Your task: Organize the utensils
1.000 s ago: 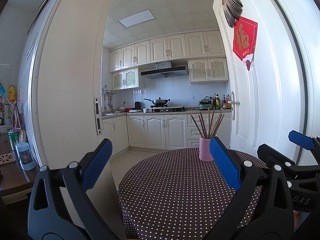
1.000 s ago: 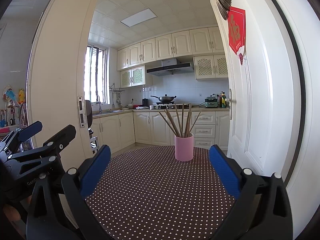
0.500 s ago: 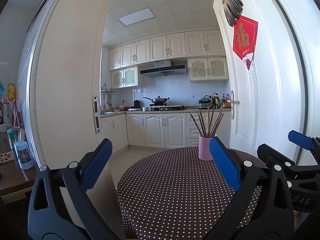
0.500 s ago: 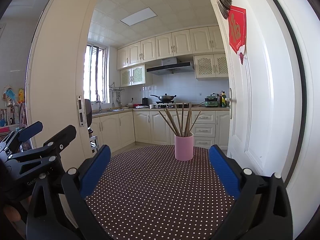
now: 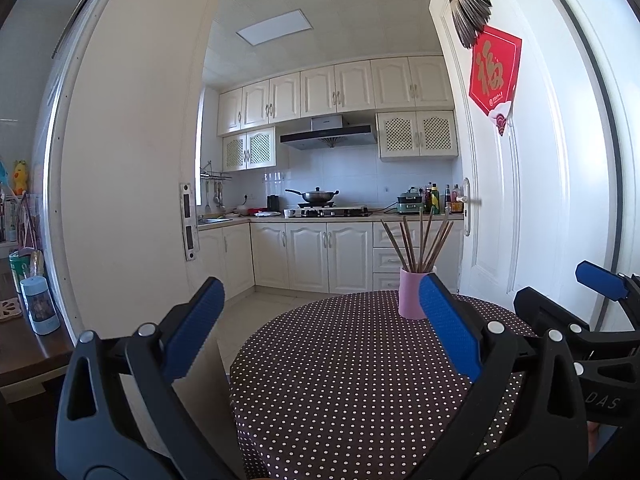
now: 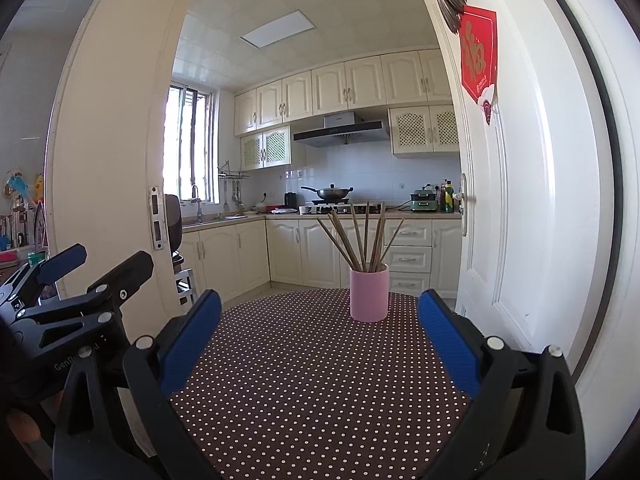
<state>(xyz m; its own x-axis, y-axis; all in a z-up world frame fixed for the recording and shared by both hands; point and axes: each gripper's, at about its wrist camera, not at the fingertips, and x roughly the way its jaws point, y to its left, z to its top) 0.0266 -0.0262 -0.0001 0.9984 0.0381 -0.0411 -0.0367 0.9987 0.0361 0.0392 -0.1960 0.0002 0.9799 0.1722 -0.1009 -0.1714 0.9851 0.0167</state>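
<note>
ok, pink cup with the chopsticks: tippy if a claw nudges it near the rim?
Probably. The pink cup is tall and narrow, and the chopsticks fan out well above its rim, so it looks top-heavy. The polka-dot tablecloth may grip its base, so a high push likely tips rather than slides it.

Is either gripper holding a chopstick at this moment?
No: both the left gripper and right gripper are open and empty; the chopsticks stand in the pink cup.

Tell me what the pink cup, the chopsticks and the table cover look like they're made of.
Pink cup: matte, opaque, likely plastic or ceramic; can't tell which. Chopsticks: brown, dull, probably wood or bamboo. Table cover: dark polka-dot fabric, seemingly cloth.
</note>
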